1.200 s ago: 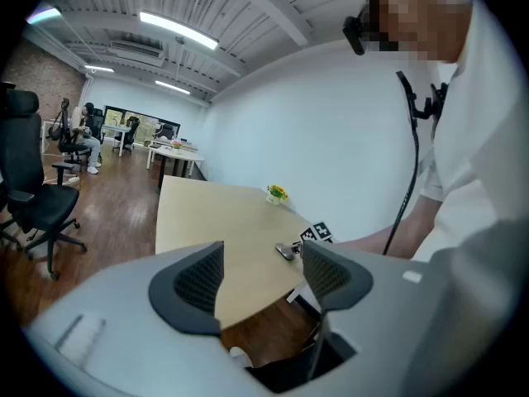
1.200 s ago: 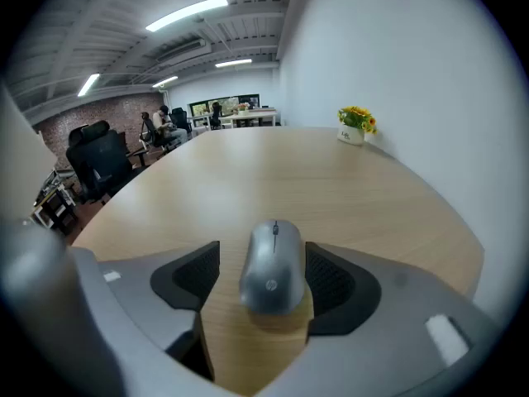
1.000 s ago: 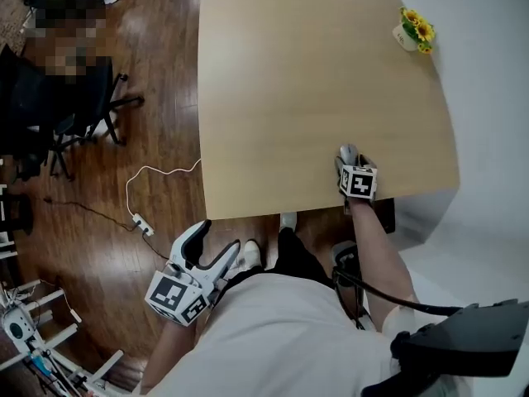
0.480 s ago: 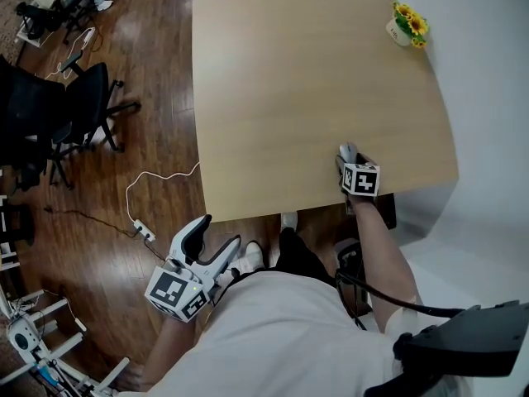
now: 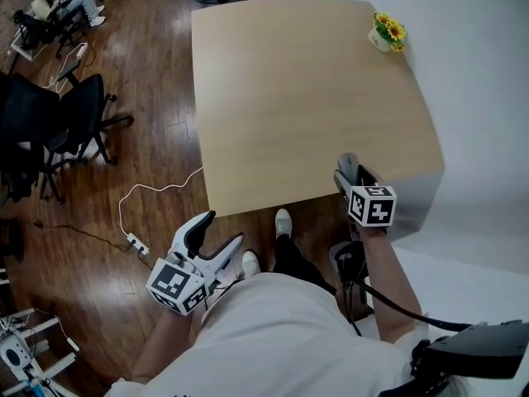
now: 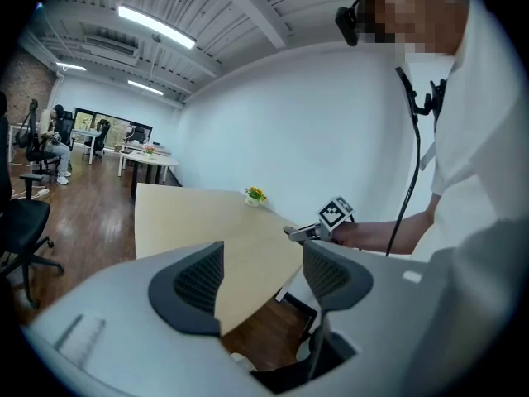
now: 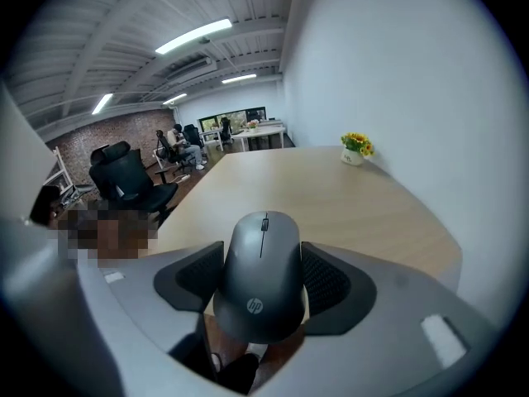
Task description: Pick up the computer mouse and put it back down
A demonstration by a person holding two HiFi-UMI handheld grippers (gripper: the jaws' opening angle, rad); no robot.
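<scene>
The computer mouse, a dark, smooth-shelled wireless model, sits clenched between the fingers of the right gripper at the near edge of the surface. Its tail overhangs that edge, and whether its base touches the wood cannot be told. It looks light and rigid. The rounded, glossy sides are likely to slip under a loose pinch, so the flanks at its widest part, where the pads now press, seem the soundest hold, clear of the buttons and scroll wheel.

The rest of the surface is bare wood except for a small pot of yellow flowers at its far right corner, well apart from the mouse. Nothing on the surface stands in the way of setting the mouse down. The risk, if any, is the edge itself.

The left gripper hangs off the surface's near left corner above the wooden floor, its fingers spread apart with nothing between them. Black office chairs and a white cable lie on the floor to the left of the surface.
</scene>
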